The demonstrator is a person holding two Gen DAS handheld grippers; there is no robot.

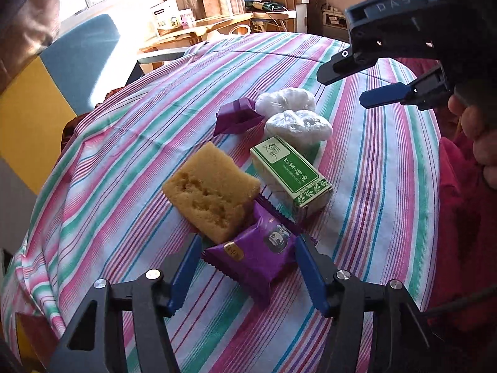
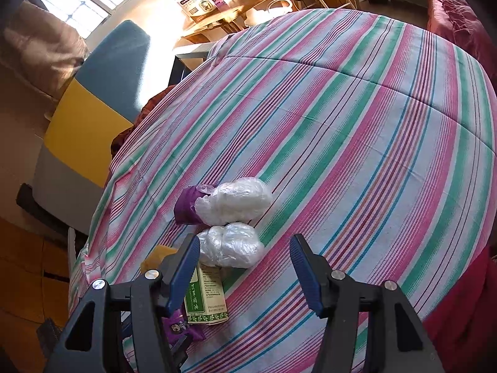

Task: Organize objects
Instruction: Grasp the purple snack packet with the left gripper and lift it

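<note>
A purple snack packet lies on the striped cloth between the fingers of my left gripper. The right pad meets its edge, a thin gap shows at the left pad, and the packet is not squeezed. Beside it are a yellow sponge block and a green-and-white box. Farther off lie two white plastic-wrapped bundles and a purple wrapper. My right gripper hovers open and empty above the bundles. In the right wrist view its fingers straddle the nearer bundle from above.
The striped tablecloth stretches away bare to the right and far side. A blue-and-yellow chair stands at the left edge. A wooden table with boxes is behind. Red fabric borders the right, where a hand holds the right gripper.
</note>
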